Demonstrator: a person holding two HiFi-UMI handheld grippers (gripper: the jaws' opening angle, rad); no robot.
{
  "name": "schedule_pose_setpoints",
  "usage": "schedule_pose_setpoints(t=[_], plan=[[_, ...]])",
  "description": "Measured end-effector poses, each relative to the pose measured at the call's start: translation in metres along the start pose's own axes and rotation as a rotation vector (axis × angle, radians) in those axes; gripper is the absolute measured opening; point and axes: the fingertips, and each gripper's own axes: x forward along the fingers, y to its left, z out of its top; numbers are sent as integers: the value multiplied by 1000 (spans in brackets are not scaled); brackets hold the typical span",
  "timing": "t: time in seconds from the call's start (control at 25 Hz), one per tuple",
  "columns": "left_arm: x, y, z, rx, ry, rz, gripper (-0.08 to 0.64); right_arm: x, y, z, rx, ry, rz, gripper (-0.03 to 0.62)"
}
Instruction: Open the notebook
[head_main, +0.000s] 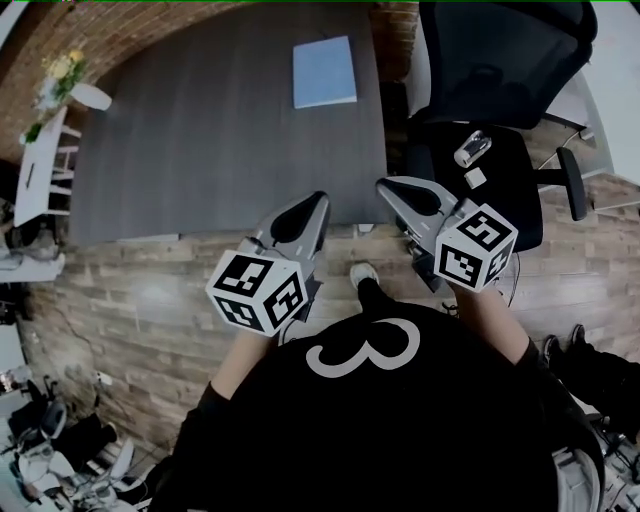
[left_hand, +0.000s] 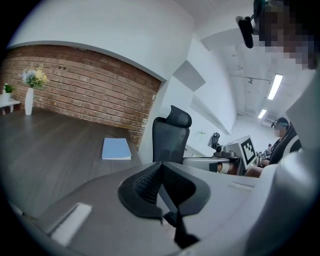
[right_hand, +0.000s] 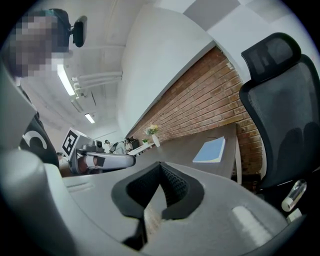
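Observation:
A closed light-blue notebook (head_main: 324, 72) lies flat on the dark grey table (head_main: 200, 140), near its far right corner. It also shows in the left gripper view as the notebook (left_hand: 116, 149) and in the right gripper view as the notebook (right_hand: 210, 150). My left gripper (head_main: 316, 203) hovers at the table's near edge, well short of the notebook, jaws shut and empty (left_hand: 161, 165). My right gripper (head_main: 386, 186) is held beside it, just off the table's near right corner. Its jaws also meet at the tips with nothing between them (right_hand: 160, 164).
A black office chair (head_main: 490, 60) stands right of the table, with a small bottle (head_main: 472, 147) and a white item (head_main: 476, 177) on its seat. A vase of flowers (head_main: 65, 75) sits on a white side table at far left. A brick wall runs behind the table.

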Motion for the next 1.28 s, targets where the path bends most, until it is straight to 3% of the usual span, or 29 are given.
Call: schedule_pose_setpoints(t=[0.36, 0.68, 1.0, 1.28], plan=[[61, 30, 43, 83, 16, 16, 15, 33, -64, 34, 5, -12, 12, 0], [92, 51, 45, 69, 38, -52, 15, 51, -92, 44, -11, -2, -42, 0], [157, 86, 48, 130, 130, -81, 14, 67, -139, 38, 35, 43, -145, 0], [207, 111, 33, 222, 211, -85, 9, 73, -174, 21, 156, 24, -206, 0]])
